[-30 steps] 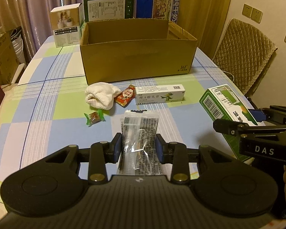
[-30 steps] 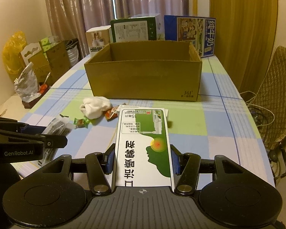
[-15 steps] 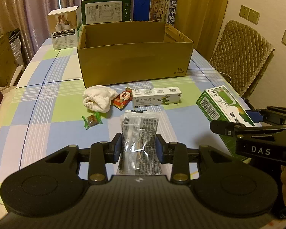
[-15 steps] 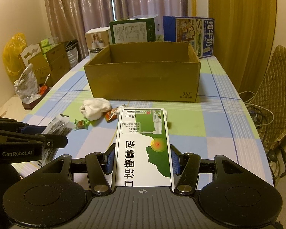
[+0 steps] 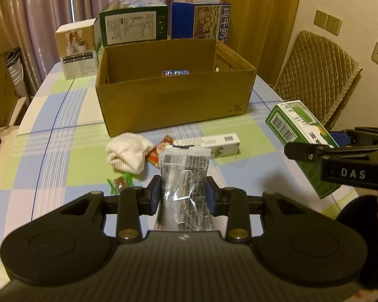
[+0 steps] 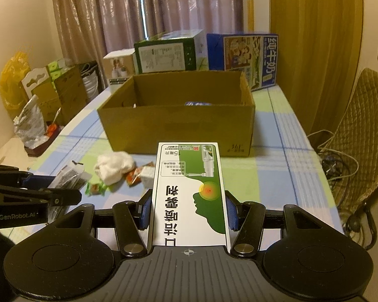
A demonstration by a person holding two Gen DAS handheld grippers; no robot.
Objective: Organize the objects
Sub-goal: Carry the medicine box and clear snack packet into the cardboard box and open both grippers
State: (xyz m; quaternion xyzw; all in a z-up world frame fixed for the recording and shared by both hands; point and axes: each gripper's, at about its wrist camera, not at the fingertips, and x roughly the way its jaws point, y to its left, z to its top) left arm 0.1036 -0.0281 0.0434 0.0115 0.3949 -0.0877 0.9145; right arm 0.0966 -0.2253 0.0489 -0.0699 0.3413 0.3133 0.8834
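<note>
My left tongs (image 5: 183, 194) squeezed the plastic packet (image 5: 184, 176), my right tongs (image 6: 188, 210) squeezed the green box (image 6: 189, 193), both above the tabletop (image 5: 63, 136); I should lift them over the cardboard box (image 5: 174, 105) wall

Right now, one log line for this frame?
left gripper: shut on packet | right gripper: shut on green box | carton: open, ahead
</note>
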